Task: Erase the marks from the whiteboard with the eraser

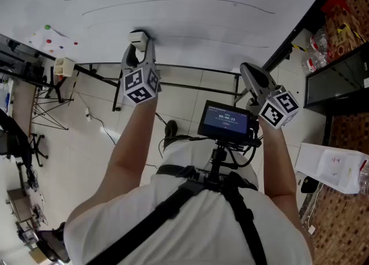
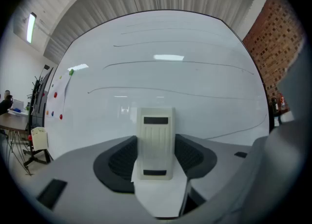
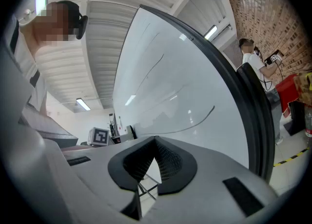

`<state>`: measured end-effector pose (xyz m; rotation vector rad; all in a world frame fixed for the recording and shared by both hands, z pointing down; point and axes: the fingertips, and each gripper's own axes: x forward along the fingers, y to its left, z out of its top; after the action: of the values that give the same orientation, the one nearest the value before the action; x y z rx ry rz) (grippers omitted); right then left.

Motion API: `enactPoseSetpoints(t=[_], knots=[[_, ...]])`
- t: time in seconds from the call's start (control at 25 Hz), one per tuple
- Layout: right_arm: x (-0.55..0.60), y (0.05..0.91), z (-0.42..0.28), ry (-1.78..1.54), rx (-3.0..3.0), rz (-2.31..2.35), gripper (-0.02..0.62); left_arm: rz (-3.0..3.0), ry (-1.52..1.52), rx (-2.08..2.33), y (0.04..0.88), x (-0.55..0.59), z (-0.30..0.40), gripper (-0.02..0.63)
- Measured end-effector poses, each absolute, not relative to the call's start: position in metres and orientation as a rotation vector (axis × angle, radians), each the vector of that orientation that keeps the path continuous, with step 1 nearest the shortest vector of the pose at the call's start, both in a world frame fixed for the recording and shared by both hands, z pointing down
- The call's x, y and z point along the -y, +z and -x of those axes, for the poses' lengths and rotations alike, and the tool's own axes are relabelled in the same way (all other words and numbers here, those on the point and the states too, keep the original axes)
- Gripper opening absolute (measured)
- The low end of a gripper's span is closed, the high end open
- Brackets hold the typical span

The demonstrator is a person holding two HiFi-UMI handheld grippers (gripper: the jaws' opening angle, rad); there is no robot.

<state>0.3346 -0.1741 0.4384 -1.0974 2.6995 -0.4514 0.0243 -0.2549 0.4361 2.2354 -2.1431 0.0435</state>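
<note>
The whiteboard (image 1: 173,27) fills the top of the head view and carries several long thin curved marker lines (image 1: 173,1). My left gripper (image 1: 138,49) is shut on a white ribbed eraser (image 1: 137,37), held upright close to the board's lower edge. In the left gripper view the eraser (image 2: 156,140) stands between the dark pads, facing the board (image 2: 170,79) and its lines (image 2: 185,63). My right gripper (image 1: 249,72) hangs below the board's right corner, shut with nothing in it. In the right gripper view its jaws (image 3: 155,142) meet, with the board (image 3: 170,96) slanting past.
Coloured magnets (image 1: 49,36) dot the board's left end, above a small white box (image 1: 63,66). The board's black stand (image 1: 196,70) runs underneath. A screen (image 1: 226,120) rides on my chest rig. A dark cabinet (image 1: 334,79) stands right. A person (image 3: 253,59) stands beyond the board.
</note>
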Motion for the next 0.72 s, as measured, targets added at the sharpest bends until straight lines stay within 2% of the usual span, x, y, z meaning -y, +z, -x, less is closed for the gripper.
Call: enactPoseSetpoints(t=[0.12,0.48,0.72], knots=[[0.174,0.438,-0.336,-0.445,-2.695,1.097,0.02,-2.255,0.064,2.146,0.436,0.256,-0.022,0.271],[0.175,0.438,-0.342,-0.452,-2.68,1.107,0.02,-2.427,0.182,1.871,0.462,0.252,-0.116,0.272],[0.175,0.434,-0.342,-0.462,-2.674,1.113,0.02,-2.52,0.255,1.81,0.458,0.252,-0.112,0.272]])
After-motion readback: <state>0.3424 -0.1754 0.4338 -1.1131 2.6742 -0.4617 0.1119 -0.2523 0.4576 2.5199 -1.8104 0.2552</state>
